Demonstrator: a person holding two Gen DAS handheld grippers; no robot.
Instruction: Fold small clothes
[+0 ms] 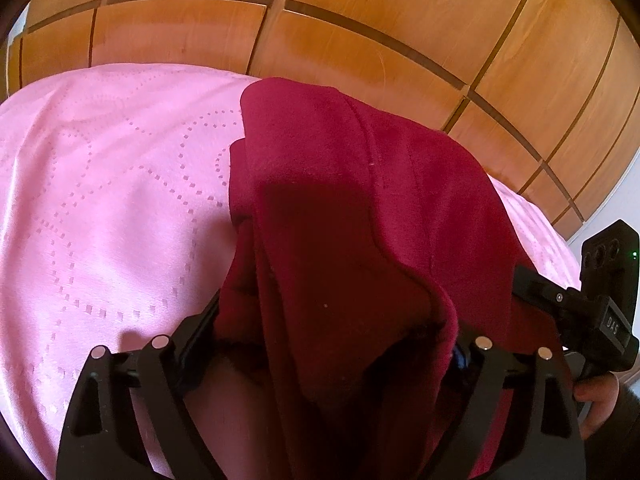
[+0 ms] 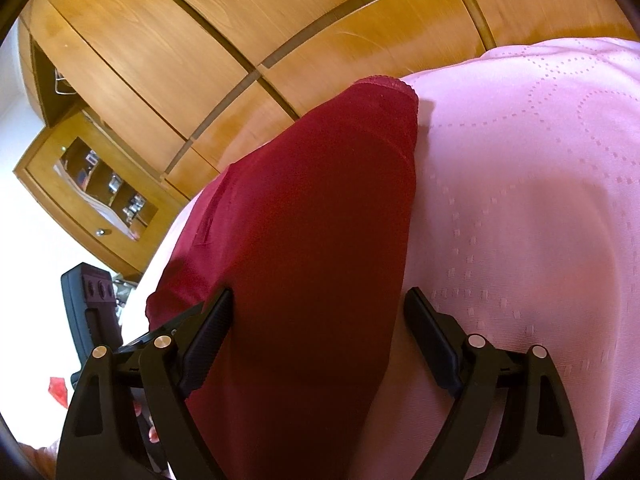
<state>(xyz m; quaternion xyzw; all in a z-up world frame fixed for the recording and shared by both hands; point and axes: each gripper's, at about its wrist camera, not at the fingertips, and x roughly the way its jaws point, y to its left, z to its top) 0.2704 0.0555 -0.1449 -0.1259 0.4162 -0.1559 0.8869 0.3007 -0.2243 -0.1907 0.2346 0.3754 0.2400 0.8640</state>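
Observation:
A dark red garment (image 1: 340, 200) lies bunched in long folds on the pink bedspread (image 1: 100, 200). My left gripper (image 1: 332, 320) stands wide over its near end; cloth fills the gap and drapes over the right finger, hiding its tip. In the right wrist view the same garment (image 2: 312, 220) runs as a long strip away from me, scalloped hem at the far end. My right gripper (image 2: 320, 294) straddles it with jaws wide; the left finger (image 2: 212, 332) touches the cloth's edge, the right finger (image 2: 430, 340) rests on the bedspread (image 2: 520, 200) just beside it.
A wooden wardrobe (image 1: 360, 20) of panelled doors rises right behind the bed. The right gripper's body (image 1: 600, 300) and a hand (image 1: 596, 396) show at the left view's right edge. A glass-fronted wooden cabinet (image 2: 92, 184) stands on the white floor left of the bed.

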